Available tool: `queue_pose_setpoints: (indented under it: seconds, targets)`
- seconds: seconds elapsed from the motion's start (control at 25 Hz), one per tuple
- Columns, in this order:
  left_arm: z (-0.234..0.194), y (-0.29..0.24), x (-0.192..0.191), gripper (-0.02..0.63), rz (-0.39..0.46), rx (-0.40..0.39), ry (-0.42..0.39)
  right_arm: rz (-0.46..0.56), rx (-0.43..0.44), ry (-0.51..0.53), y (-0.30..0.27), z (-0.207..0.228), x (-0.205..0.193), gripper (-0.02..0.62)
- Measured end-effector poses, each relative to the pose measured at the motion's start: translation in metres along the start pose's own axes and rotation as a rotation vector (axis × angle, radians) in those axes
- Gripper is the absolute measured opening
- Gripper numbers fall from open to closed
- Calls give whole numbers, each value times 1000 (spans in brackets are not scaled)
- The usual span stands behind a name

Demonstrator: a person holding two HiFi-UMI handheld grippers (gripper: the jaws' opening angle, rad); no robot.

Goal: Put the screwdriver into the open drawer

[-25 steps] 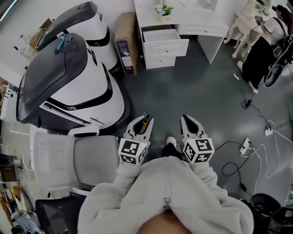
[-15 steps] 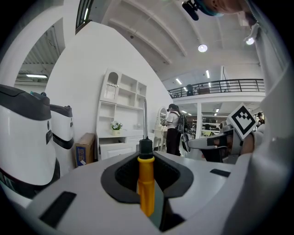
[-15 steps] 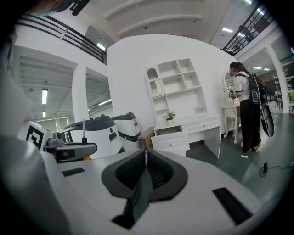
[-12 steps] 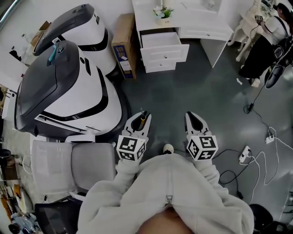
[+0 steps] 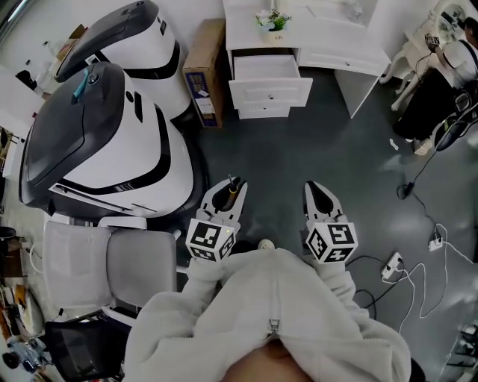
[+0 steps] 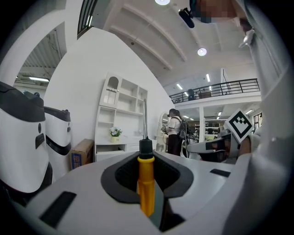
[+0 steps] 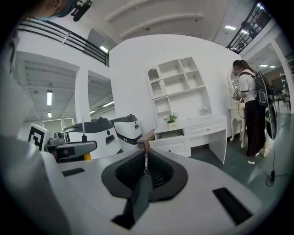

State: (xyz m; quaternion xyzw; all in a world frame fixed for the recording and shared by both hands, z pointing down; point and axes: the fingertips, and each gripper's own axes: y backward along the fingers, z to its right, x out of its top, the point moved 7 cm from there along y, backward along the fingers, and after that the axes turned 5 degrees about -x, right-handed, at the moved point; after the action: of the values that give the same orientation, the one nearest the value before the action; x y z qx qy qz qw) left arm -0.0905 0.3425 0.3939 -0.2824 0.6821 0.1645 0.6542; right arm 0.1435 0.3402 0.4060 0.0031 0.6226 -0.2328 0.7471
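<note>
Your left claw (image 5: 228,195) is pinching the screwdriver (image 6: 146,183) by its yellow handle. The pads grip the handle's sides, so the black collar and the thin metal shaft stand up past the tips. That hold looks sensible, since the handle is the thick part and gives the pads something to bite on. Your right claw (image 5: 320,192) is pressed together with nothing between its pads. It rides level with the left, just beside it, and seems to have no part in this step. Both claws hang out in front of you over the dark floor (image 5: 314,157). The open drawer (image 5: 265,66) is well apart from them, at the far side of that floor. It is the top 1 in the left column of the white desk, pulled out under the left end of the tabletop (image 5: 321,30), where a small potted plant (image 5: 272,20) stands. A cardboard box (image 5: 205,71) leans just beside the desk's left side, and 2 large white-and-grey machine shells (image 5: 97,142) fill the floor on your left. You appear to be mid-carry, with the drop yet to come. As you close in, mind the protruding shaft, which could catch the drawer's front edge.
</note>
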Motion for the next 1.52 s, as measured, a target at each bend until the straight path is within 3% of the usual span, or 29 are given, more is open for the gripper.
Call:
queue_pose_setpoints:
  seconds: [0.28, 0.68, 1.0, 1.52]
  targets:
    - [6, 3, 14, 71, 41, 4, -36, 54, 60, 32, 5, 3, 14, 38]
    - [1, -10, 16, 71, 32, -21, -48, 71, 95, 24, -10, 5, 19, 38]
    - [-40, -50, 16, 71, 42, -28, 3, 47, 108, 30, -61, 9, 30, 38]
    - [-126, -151, 52, 71, 41, -67, 2, 31, 134, 56, -177, 21, 89, 38]
